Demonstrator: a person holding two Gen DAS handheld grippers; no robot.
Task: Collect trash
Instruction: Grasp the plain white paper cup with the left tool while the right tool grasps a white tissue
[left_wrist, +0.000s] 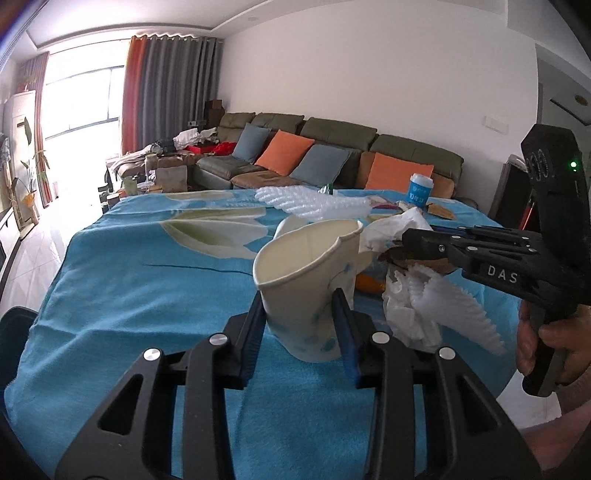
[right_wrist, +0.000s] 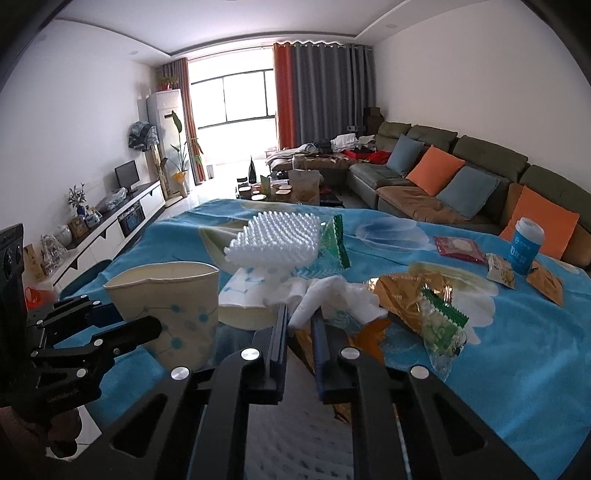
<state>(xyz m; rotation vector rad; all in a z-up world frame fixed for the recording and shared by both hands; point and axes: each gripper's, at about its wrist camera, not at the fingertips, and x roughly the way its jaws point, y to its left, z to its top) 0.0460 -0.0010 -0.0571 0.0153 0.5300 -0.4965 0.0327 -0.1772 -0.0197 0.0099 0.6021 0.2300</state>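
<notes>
Cup and tissue held
Your left gripper pinches the paper cup; your right gripper nips the tissue. Squeeze gently.

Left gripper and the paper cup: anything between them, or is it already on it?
Nothing visible stands between them. The left gripper is shut on the dented paper cup, one pad on each side of its wall. The right gripper is beside it, closed on white tissue in the trash pile.

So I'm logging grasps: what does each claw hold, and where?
Left claw grips the cup by its lower sides. Right claw pinches the tissue at its near edge.
</notes>
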